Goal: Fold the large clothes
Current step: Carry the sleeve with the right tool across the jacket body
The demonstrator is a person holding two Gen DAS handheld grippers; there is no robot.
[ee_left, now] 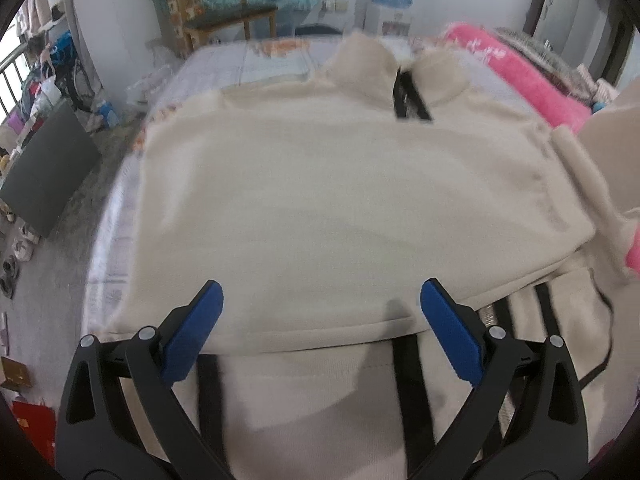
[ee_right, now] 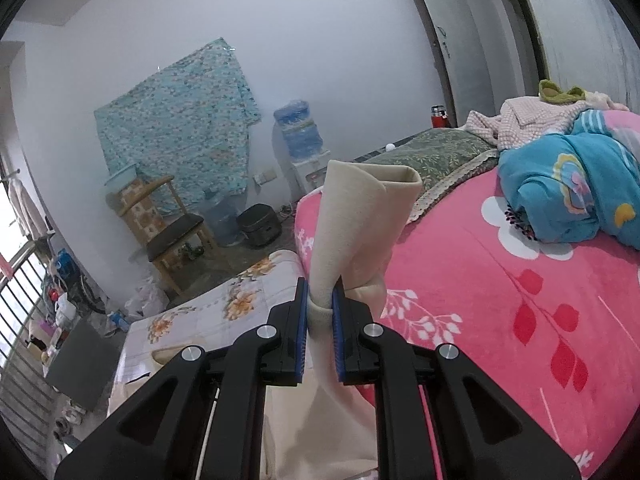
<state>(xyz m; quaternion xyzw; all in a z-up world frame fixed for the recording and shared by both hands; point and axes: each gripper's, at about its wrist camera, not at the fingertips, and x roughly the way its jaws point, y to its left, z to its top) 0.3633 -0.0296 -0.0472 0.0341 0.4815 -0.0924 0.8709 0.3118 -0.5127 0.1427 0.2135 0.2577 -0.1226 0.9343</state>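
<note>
Cream garment [ee_left: 340, 200] on bed; left gripper [ee_left: 320, 304] spread, right gripper [ee_right: 320, 292] pinching sleeve [ee_right: 356, 216].

No readable text, label, brand, number or sign can be made out in either view. A label on the water dispenser [ee_left: 394, 24] at the upper right of the left wrist view is too blurred to be read; the same dispenser [ee_right: 304, 160] is seen without legible marking in the right wrist view.

Beside the matt, soft cream cloth garment [ee_left: 340, 200], the pink blanket [ee_right: 500, 300] looks fleecy; gripper pads [ee_left: 192, 336] are matt blue plastic.
</note>
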